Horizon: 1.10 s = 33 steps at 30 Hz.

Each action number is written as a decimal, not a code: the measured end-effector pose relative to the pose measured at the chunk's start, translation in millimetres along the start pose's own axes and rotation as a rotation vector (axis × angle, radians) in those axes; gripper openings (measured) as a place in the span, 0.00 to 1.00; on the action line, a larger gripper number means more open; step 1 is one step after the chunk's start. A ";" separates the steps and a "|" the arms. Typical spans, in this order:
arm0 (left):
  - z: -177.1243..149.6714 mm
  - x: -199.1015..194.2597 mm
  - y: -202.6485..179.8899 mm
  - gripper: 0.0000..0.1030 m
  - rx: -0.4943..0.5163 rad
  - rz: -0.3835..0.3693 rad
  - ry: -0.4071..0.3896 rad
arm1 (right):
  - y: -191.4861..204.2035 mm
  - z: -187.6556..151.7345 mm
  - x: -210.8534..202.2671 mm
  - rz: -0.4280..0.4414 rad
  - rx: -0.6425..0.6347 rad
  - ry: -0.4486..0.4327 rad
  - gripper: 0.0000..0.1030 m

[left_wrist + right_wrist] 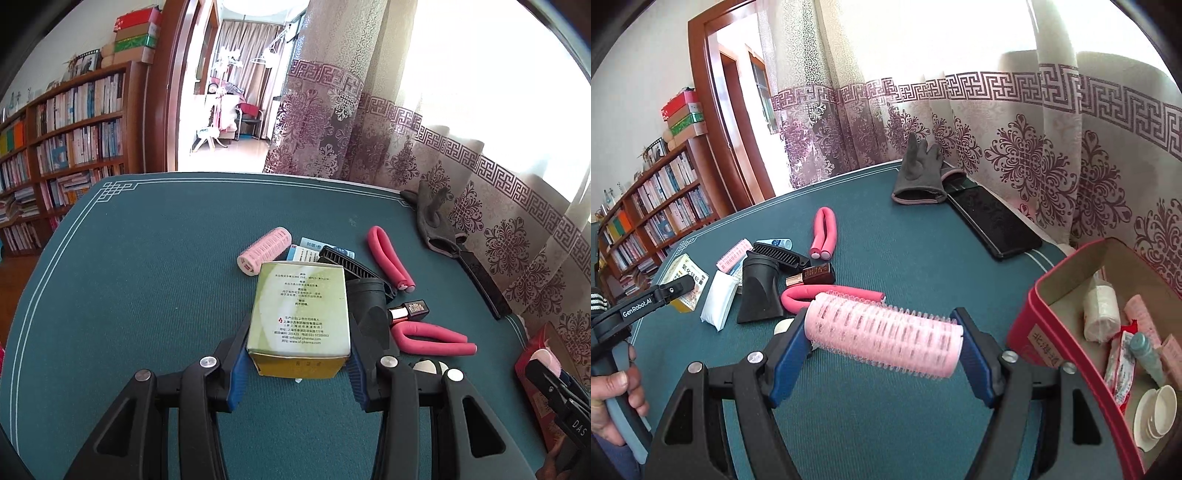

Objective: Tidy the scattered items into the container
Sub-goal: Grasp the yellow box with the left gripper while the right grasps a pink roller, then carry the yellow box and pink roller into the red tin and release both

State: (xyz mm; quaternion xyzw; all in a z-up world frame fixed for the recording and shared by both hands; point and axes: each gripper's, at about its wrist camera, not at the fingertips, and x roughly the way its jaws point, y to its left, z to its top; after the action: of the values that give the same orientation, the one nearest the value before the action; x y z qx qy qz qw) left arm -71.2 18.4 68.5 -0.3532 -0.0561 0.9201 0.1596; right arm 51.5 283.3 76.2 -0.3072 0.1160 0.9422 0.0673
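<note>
The left tool [297, 365] is clamped on a small green-and-yellow medicine box [300, 317], its blue pads pressing the two side faces so the box rides clear of the green worktop [147, 258], presumably for carrying to the container. The right tool [882, 354] is clamped endwise on a pink hair roller [886, 334], one pad on each end, likely because the bristled barrel would slip in a side grip.

The red container [1034, 317] sits at three o'clock in the right wrist view, close beside the held roller, open-topped and already part filled: I count at least one roller, a white wrapped bundle, a pale tube, a sachet and a white cup-like item inside.

Still loose on the worktop, around eleven o'clock from the right tool: one more pink roller [263, 254], two bent pink foam curlers [823, 234], one black nozzle [759, 295], one black comb piece [781, 254], one lipstick [812, 276], one white packet [719, 304]. At twelve to one o'clock lie one grey glove [916, 177] and one flat black case [993, 221].
</note>
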 end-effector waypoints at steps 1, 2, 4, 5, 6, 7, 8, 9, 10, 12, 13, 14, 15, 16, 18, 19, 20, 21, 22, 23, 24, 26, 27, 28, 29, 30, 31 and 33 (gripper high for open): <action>-3.1 -2.7 -3.7 0.44 0.002 -0.005 0.001 | -2.2 -1.4 -3.6 0.001 0.004 -0.003 0.75; -5.6 -5.3 -7.8 0.44 0.006 -0.009 0.002 | -4.8 -2.6 -7.2 0.003 0.009 -0.006 0.75; -10.2 -8.7 -16.6 0.44 0.017 -0.018 0.006 | -11.7 -4.6 -15.3 0.002 0.018 -0.015 0.75; -12.2 -10.0 -21.2 0.44 0.020 -0.023 0.008 | -15.3 -5.3 -19.0 -0.001 0.022 -0.019 0.75; -14.0 -11.2 -25.9 0.44 0.023 -0.029 0.009 | -19.3 -6.0 -22.6 -0.003 0.028 -0.024 0.75; -14.8 -12.4 -31.4 0.44 0.026 -0.037 0.012 | -23.7 -6.6 -26.4 -0.006 0.035 -0.029 0.75; -16.2 -13.5 -36.6 0.44 0.031 -0.046 0.014 | -27.9 -7.0 -30.2 -0.010 0.041 -0.034 0.75; -17.8 -15.0 -42.3 0.44 0.037 -0.055 0.015 | -32.9 -7.4 -34.6 -0.015 0.046 -0.040 0.75; -18.9 -16.3 -48.0 0.45 0.046 -0.063 0.016 | -37.7 -8.0 -38.6 -0.021 0.050 -0.045 0.75; -21.0 -18.2 -61.0 0.45 0.063 -0.079 0.017 | -47.8 -9.1 -47.3 -0.038 0.058 -0.057 0.75; -21.9 -19.1 -68.1 0.45 0.073 -0.089 0.018 | -53.3 -9.9 -51.7 -0.046 0.062 -0.062 0.75; -23.2 -20.7 -75.1 0.45 0.084 -0.099 0.019 | -59.1 -10.6 -56.3 -0.055 0.067 -0.068 0.75; -24.0 -21.2 -82.7 0.45 0.095 -0.109 0.020 | -65.5 -11.3 -61.5 -0.066 0.072 -0.075 0.75; -24.6 -21.8 -90.2 0.45 0.106 -0.119 0.022 | -72.2 -11.6 -66.3 -0.077 0.079 -0.081 0.75; -26.7 -22.6 -106.0 0.45 0.126 -0.144 0.026 | -85.5 -12.4 -76.1 -0.101 0.094 -0.095 0.75; -27.5 -22.6 -114.8 0.45 0.137 -0.157 0.028 | -92.4 -12.8 -81.2 -0.115 0.102 -0.103 0.75; -28.4 -22.6 -123.2 0.45 0.149 -0.169 0.031 | -99.6 -13.2 -86.3 -0.129 0.111 -0.110 0.75; -29.4 -22.4 -132.0 0.45 0.161 -0.182 0.034 | -106.9 -13.4 -91.2 -0.143 0.118 -0.116 0.75; -30.4 -22.0 -142.4 0.45 0.175 -0.196 0.037 | -114.5 -13.9 -96.3 -0.159 0.125 -0.122 0.75; -30.9 -21.7 -152.6 0.45 0.190 -0.211 0.040 | -122.0 -14.5 -101.3 -0.177 0.132 -0.128 0.75; -32.2 -22.2 -162.7 0.45 0.205 -0.226 0.041 | -130.2 -15.3 -106.4 -0.194 0.141 -0.134 0.75; -34.1 -23.0 -184.1 0.45 0.235 -0.259 0.046 | -145.8 -16.7 -115.4 -0.227 0.162 -0.144 0.75; -35.2 -23.5 -195.1 0.45 0.251 -0.279 0.049 | -154.0 -17.8 -120.1 -0.242 0.172 -0.148 0.75; -36.0 -23.6 -206.2 0.45 0.267 -0.297 0.053 | -161.7 -18.7 -123.6 -0.256 0.184 -0.151 0.75; -37.6 -24.4 -217.4 0.45 0.284 -0.314 0.055 | -168.9 -19.7 -127.2 -0.268 0.196 -0.155 0.75; -38.8 -24.7 -228.3 0.45 0.301 -0.331 0.058 | -175.7 -21.1 -130.3 -0.280 0.208 -0.158 0.75; -40.5 -25.3 -238.7 0.45 0.318 -0.347 0.060 | -182.3 -22.7 -133.1 -0.290 0.219 -0.159 0.75; -43.4 -24.9 -259.3 0.45 0.349 -0.373 0.066 | -193.3 -25.8 -136.9 -0.303 0.244 -0.159 0.75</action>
State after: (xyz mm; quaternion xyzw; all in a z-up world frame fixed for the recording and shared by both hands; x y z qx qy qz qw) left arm 41.0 254.1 107.9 -0.3337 0.0446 0.8586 0.3866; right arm 214.2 455.4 103.1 -0.2352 0.1761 0.9215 0.2539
